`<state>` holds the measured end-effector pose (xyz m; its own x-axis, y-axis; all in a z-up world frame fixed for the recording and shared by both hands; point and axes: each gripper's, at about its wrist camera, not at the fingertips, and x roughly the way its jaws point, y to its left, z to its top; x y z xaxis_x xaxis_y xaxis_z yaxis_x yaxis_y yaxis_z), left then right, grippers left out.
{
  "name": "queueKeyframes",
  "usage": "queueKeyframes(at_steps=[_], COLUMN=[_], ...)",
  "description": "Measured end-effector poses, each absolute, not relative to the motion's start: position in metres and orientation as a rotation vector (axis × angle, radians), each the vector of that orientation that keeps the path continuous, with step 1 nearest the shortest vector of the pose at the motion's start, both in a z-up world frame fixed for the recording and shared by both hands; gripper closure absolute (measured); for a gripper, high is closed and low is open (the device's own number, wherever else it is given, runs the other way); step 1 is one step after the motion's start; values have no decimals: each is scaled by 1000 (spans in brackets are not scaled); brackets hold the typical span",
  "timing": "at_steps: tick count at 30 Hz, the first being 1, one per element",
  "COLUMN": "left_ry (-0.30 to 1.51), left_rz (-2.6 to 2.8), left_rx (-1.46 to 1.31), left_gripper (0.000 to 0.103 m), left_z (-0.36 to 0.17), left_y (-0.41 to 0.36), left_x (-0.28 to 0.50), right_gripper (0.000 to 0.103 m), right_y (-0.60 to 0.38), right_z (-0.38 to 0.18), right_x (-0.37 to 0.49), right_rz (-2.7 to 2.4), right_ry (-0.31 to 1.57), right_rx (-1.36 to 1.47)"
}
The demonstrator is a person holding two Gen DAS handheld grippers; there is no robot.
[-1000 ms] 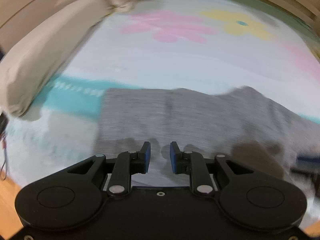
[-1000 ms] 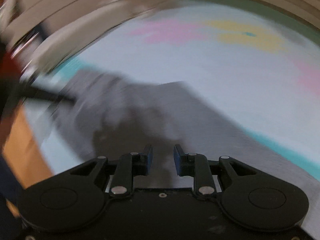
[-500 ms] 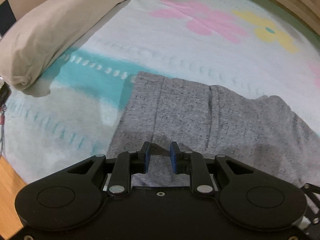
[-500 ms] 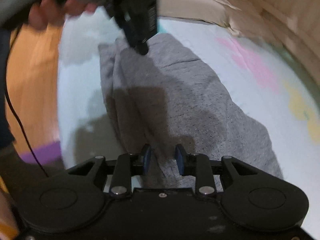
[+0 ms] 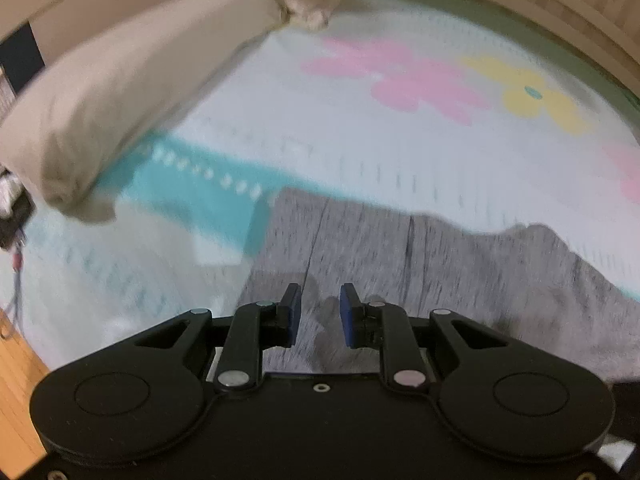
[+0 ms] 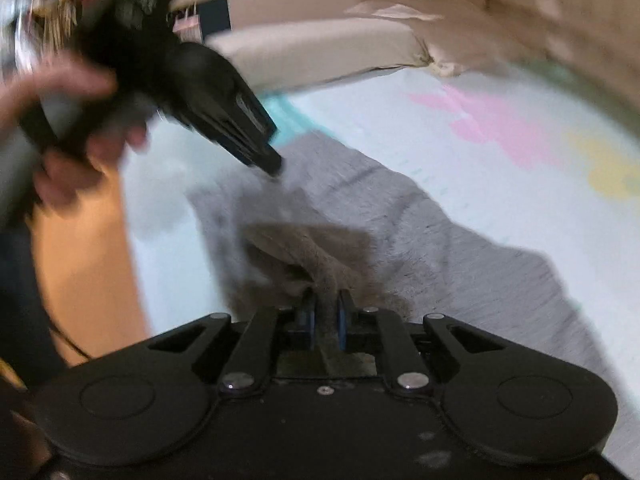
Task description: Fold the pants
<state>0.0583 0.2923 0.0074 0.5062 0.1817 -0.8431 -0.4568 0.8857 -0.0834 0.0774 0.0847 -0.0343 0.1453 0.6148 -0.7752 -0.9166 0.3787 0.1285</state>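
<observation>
Grey pants (image 5: 460, 264) lie on a bed with a pale flowered cover (image 5: 360, 136); they also show in the right wrist view (image 6: 420, 224). My left gripper (image 5: 319, 314) is open and empty, just above the pants near their left edge. My right gripper (image 6: 323, 314) is shut on a bunched fold of the pants' near edge and lifts it off the cover. In the right wrist view the left gripper (image 6: 268, 162) hangs over the far end of the pants, held by a hand (image 6: 68, 148).
A beige pillow (image 5: 120, 92) lies at the left of the bed. A wooden headboard (image 5: 560, 8) runs along the far side. Orange wood floor (image 6: 88, 248) shows past the bed's near-left edge.
My right gripper has closed on the pants' edge and raised a fold. My left gripper has drifted slightly back and up over the pants, still open.
</observation>
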Motion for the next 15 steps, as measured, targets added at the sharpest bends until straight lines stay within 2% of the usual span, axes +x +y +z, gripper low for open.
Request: queueKeyframes(at_steps=[5,8,15], left_ry=[954,963,975], left_rz=[382,380,485], left_rx=[-226,-214,-402], left_gripper=[73,69,70], left_z=[17,14,-2], left_y=[281,281,334], left_x=[65,65,56], right_gripper=[91,91,91], right_y=[89,89,92], right_z=[-63,-68,-63], right_x=[62,54,54], right_rz=[1210,1229,1226], right_ry=[947,908,891], right_rx=[-538,-593,-594])
